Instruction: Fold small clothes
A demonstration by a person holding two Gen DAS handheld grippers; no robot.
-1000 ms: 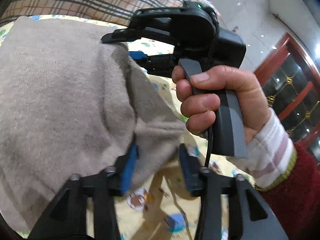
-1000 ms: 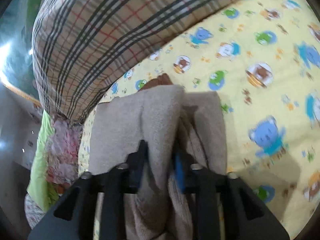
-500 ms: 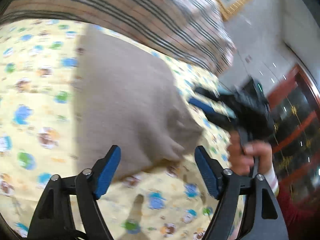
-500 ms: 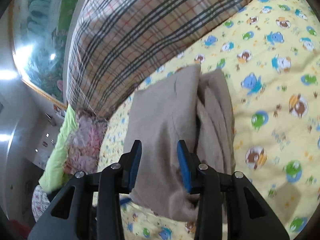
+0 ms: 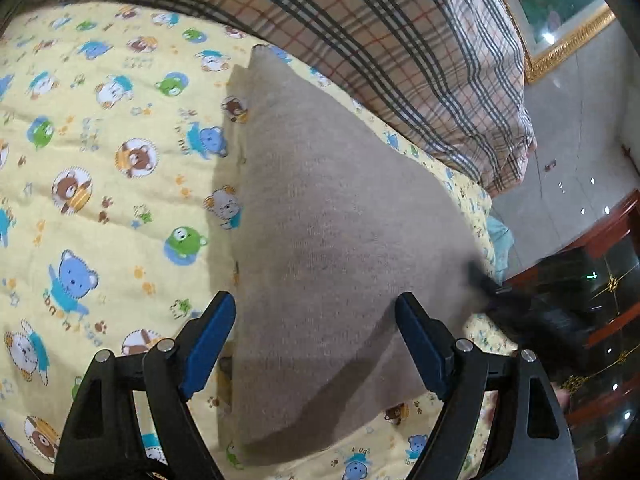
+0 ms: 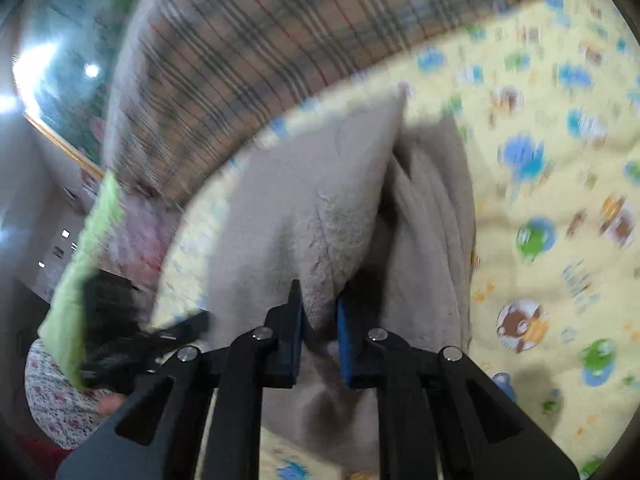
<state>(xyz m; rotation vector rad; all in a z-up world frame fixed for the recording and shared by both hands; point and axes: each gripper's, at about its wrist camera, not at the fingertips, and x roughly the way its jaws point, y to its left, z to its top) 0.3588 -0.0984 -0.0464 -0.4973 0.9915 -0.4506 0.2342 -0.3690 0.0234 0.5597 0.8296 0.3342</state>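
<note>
- My left gripper point(image 5: 314, 344) stands wide, its blue pads point(image 5: 208, 340) on either side of the garment's near edge and touching none of it; those jaws have just been opening a little further, and the cloth lies under the gap rather than pinched in it.
- My right gripper point(image 6: 318, 334) is clenched on a bunched fold of the beige fleece garment point(image 6: 320, 216); its jaws have just been closing, and the fabric puckers between the two blue pads point(image 6: 343, 344).
- The beige fleece garment point(image 5: 332, 216) lies on the yellow cartoon-bear sheet point(image 5: 100, 184), its far corner reaching up close to the plaid quilt point(image 5: 400, 40) that runs along the back of the bed.
- From the left wrist view the garment reads as one broad, mostly smooth panel that narrows toward the far corner.
- From the right wrist view it shows a flat upper layer on the left and a rumpled, ridged strip of the same cloth beside it on the right.
- In the left wrist view my right gripper point(image 5: 492, 292) is a dark blur at the garment's right edge.
- In the right wrist view my left gripper point(image 6: 132, 336) shows as a blurred black shape at lower left, beside a green cloth point(image 6: 88, 256).
- A gilt picture frame point(image 5: 568, 36) hangs on the wall behind the quilt, and a red wooden cabinet point(image 5: 600, 256) stands off to the right of the bed.
</note>
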